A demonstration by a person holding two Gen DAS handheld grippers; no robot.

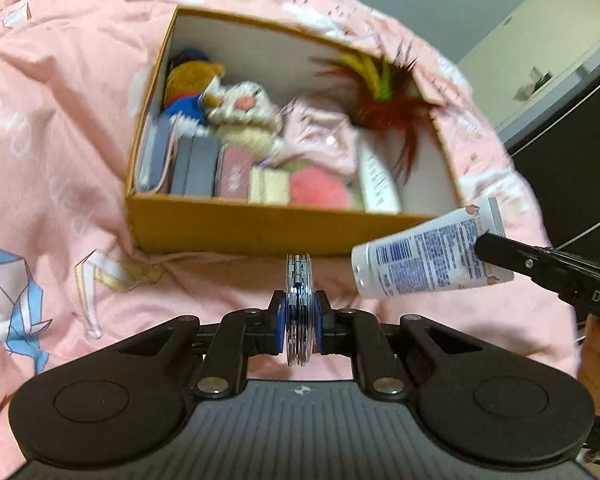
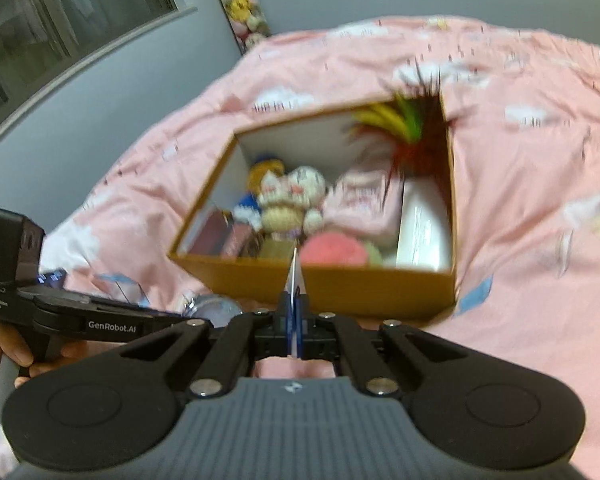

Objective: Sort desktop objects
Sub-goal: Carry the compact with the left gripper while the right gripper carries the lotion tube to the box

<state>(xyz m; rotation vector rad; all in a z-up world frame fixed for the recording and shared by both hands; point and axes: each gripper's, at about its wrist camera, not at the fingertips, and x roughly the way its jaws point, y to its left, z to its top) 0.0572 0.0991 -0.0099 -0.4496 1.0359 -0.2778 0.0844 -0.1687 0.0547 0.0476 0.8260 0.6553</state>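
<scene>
**Both grippers clamped on items, hanging just short of the box**

Left gripper (image 1: 299, 322) is pinching a round clear-plastic disc with a metal hinge (image 1: 299, 280) edge-on between its 2 blue pads; the jaws are nearly together on it. Disc is sticking up past the fingertips, over the pink printed bedsheet (image 1: 60, 120).

Right gripper (image 2: 294, 330) is squeezing the flat crimped end of a white squeeze tube with blue print (image 1: 424, 258). Jaws are fully together on the thin seam. From its own camera the tube is showing only as a narrow white-blue sliver (image 2: 296, 280). Cap end is pointing away from the gripper, tube is sitting in the air just before the box's near right corner.

Open orange cardboard box with white inner walls (image 1: 260, 228) is sitting on the sheet, ahead of both grippers. Inside:
- crocheted dolls (image 1: 240, 112) at the back left
- small flat boxes (image 1: 204, 168) standing along the near wall
- pink round puff (image 1: 320, 190)
- white tube (image 1: 378, 180) lying at the right
- red, yellow and green feather tuft (image 1: 384, 92) poking over the far right corner

Hands are partly showing at frame edges, gripping the handles.
</scene>
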